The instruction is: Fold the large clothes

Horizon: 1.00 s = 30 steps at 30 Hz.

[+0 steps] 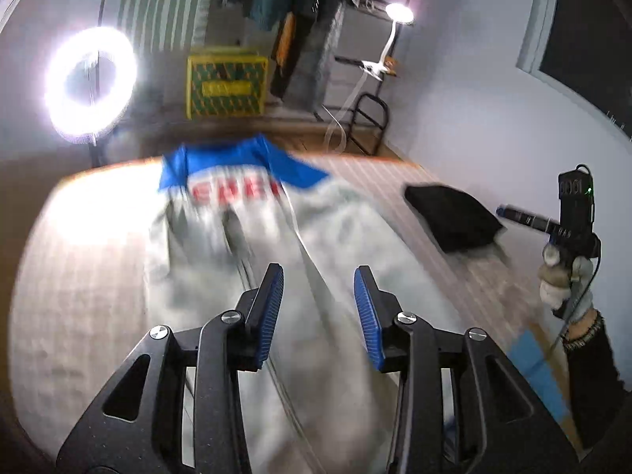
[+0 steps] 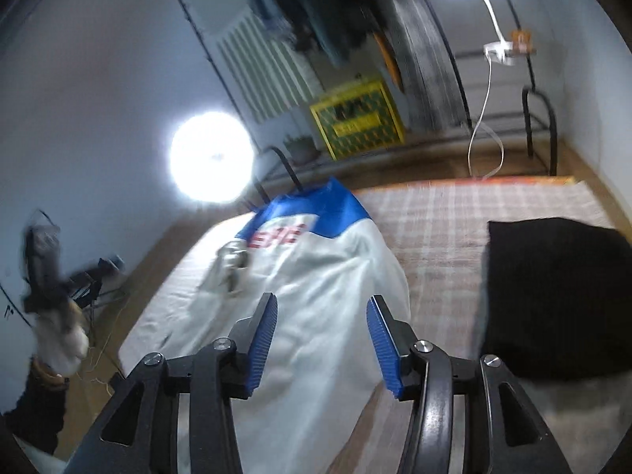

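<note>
Both grippers empty at this moment. Left gripper (image 1: 318, 318): jaws apart, nothing between the blue pads, only cloth well below them. Right gripper (image 2: 322, 341): jaws likewise apart, wider gap, no fabric pinched. Both frames motion-blurred.

Garment (image 2: 316, 284): large, white body with blue shoulders and red lettering, lying lengthwise on the bed (image 2: 454, 213), blue end toward the far edge. It looks narrowed into a long strip, one long edge laid over the body; likely a lengthwise fold has been set down, which would explain the open jaws held above the near end. Judgement only. A crumpled grey patch sits on the white cloth near the lettering; cannot identify it.

Folded black item (image 1: 454, 217) rests on the checked bedcover to the right of the garment, apart from it; presumably a finished piece parked out of the working area.

Right-hand gripper also seen from the left wrist view, held in a gloved hand (image 1: 561, 276) over the bed's right side.

Containers: yellow crate (image 1: 227, 85) on the floor beyond the bed, by the wall. Contents not readable; too blurred. Clothes hang on a rack (image 1: 276, 8) above it.

Ring light (image 1: 91, 85) at left, washing out the bedcover nearby.
</note>
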Each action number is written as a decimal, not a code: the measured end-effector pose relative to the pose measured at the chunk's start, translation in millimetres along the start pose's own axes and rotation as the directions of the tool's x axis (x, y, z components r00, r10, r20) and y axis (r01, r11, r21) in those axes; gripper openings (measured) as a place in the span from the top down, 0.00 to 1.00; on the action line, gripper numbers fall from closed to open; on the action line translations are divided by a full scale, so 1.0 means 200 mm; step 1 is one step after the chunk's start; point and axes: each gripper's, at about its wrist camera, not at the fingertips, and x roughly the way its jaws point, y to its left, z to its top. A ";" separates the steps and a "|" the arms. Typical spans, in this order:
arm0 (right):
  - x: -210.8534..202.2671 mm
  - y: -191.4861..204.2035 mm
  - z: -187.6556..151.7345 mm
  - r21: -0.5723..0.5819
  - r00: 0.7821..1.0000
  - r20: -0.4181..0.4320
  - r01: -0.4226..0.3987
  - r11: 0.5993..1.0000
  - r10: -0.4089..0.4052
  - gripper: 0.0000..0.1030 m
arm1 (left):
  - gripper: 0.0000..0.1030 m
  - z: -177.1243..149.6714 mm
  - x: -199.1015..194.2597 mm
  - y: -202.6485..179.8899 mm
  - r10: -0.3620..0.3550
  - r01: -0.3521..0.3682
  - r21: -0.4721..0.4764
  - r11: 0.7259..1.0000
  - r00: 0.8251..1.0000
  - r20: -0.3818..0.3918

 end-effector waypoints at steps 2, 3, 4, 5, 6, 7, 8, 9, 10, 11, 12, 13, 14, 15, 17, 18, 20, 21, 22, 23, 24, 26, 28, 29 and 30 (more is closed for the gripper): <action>-0.17 0.08 -0.07 -0.019 1.000 0.026 0.011 1.000 -0.010 0.50 | 0.63 -0.13 -0.09 -0.01 -0.027 0.027 -0.041 0.999 1.000 -0.012; -0.22 0.10 -0.10 -0.021 0.999 0.033 0.015 1.000 -0.015 0.50 | 0.63 -0.18 -0.13 -0.02 -0.035 0.035 -0.054 0.998 0.999 -0.006; -0.28 0.12 -0.14 -0.020 0.999 0.038 0.020 1.000 -0.019 0.50 | 0.59 -0.26 -0.18 -0.03 -0.047 0.047 -0.073 0.996 0.999 0.003; -0.33 0.14 -0.18 -0.020 0.999 0.038 0.025 0.999 -0.024 0.49 | 0.53 -0.30 -0.20 -0.04 -0.058 0.058 -0.086 0.995 0.998 0.009; -0.38 0.18 -0.25 -0.023 0.999 0.035 0.033 0.999 -0.032 0.49 | 0.51 -0.37 -0.21 -0.06 -0.071 0.072 -0.096 0.993 0.997 0.011; -0.40 0.20 -0.31 -0.026 0.999 0.030 0.040 0.999 -0.039 0.48 | 0.51 -0.42 -0.20 -0.08 -0.084 0.083 -0.091 0.992 0.996 0.001; -0.41 0.21 -0.36 -0.027 0.999 0.023 0.044 0.999 -0.043 0.47 | 0.51 -0.48 -0.18 -0.12 -0.100 0.098 -0.082 0.992 0.995 -0.013; -0.41 0.22 -0.44 -0.026 0.999 0.008 0.044 0.999 -0.044 0.47 | 0.51 -0.54 -0.16 -0.15 -0.123 0.121 -0.088 0.989 0.992 -0.014; -0.40 0.23 -0.53 -0.012 0.999 -0.012 0.036 0.999 -0.037 0.46 | 0.51 -0.60 -0.13 -0.18 -0.151 0.148 -0.102 0.984 0.988 -0.016; -0.40 0.23 -0.59 0.003 0.999 -0.028 0.030 1.000 -0.030 0.45 | 0.51 -0.64 -0.09 -0.21 -0.192 0.188 -0.117 0.975 0.981 -0.026; -0.36 0.23 -0.69 0.032 0.998 -0.062 0.017 0.999 -0.015 0.45 | 0.51 -0.68 -0.05 -0.24 -0.235 0.228 -0.135 0.964 0.971 -0.039; -0.34 0.23 -0.76 0.048 0.996 -0.085 0.013 0.999 -0.008 0.45 | 0.51 -0.71 -0.01 -0.26 -0.265 0.254 -0.151 0.955 0.963 -0.050; -0.30 0.22 -0.83 0.067 0.993 -0.117 0.014 0.998 -0.006 0.45 | 0.51 -0.75 0.05 -0.30 -0.297 0.281 -0.167 0.945 0.952 -0.074; -0.25 0.22 -0.91 0.088 0.988 -0.152 0.017 0.996 -0.003 0.45 | 0.51 -0.78 0.11 -0.33 -0.308 0.290 -0.168 0.942 0.946 -0.096; -0.17 0.20 -1.03 0.121 0.979 -0.203 0.027 0.992 -0.002 0.45 | 0.51 -0.84 0.23 -0.40 -0.302 0.282 -0.152 0.947 0.944 -0.130; -0.13 0.18 -1.09 0.147 0.974 -0.227 0.033 0.989 0.001 0.45 | 0.51 -0.85 0.28 -0.42 -0.296 0.275 -0.146 0.950 0.944 -0.146; -0.10 0.16 -1.16 0.179 0.971 -0.238 0.032 0.983 0.012 0.45 | 0.51 -0.89 0.37 -0.46 -0.283 0.262 -0.130 0.956 0.942 -0.179; -0.09 0.14 -1.19 0.205 0.970 -0.241 0.026 0.978 0.025 0.45 | 0.51 -0.91 0.40 -0.47 -0.290 0.267 -0.135 0.954 0.938 -0.192; -0.09 0.13 -1.21 0.219 0.970 -0.242 0.018 0.976 0.037 0.45 | 0.51 -0.93 0.44 -0.49 -0.298 0.274 -0.138 0.952 0.932 -0.206; -0.08 0.11 -1.22 0.236 0.969 -0.241 0.006 0.972 0.052 0.44 | 0.55 -0.95 0.46 -0.51 -0.297 0.275 -0.127 0.953 0.932 -0.208; -0.07 0.10 -1.24 0.251 0.968 -0.242 -0.001 0.968 0.064 0.43 | 0.60 -0.97 0.47 -0.53 -0.282 0.265 -0.105 0.958 0.937 -0.205; -0.05 0.08 -1.26 0.280 0.964 -0.249 -0.023 0.960 0.095 0.43 | 0.70 -0.98 0.47 -0.56 -0.265 0.255 -0.074 0.964 0.945 -0.193; -0.03 0.09 -1.28 0.288 0.959 -0.254 -0.048 0.957 0.124 0.53 | 0.83 -0.98 0.48 -0.57 -0.269 0.260 -0.072 0.963 0.943 -0.197; -0.01 0.10 -1.28 0.285 0.955 -0.259 -0.069 0.956 0.146 0.78 | 0.87 -0.98 0.47 -0.56 -0.276 0.265 -0.081 0.961 0.941 -0.197; 0.00 0.12 -1.28 0.277 0.956 -0.255 -0.069 0.958 0.143 0.85 | 0.87 -0.97 0.47 -0.56 -0.284 0.270 -0.092 0.958 0.939 -0.196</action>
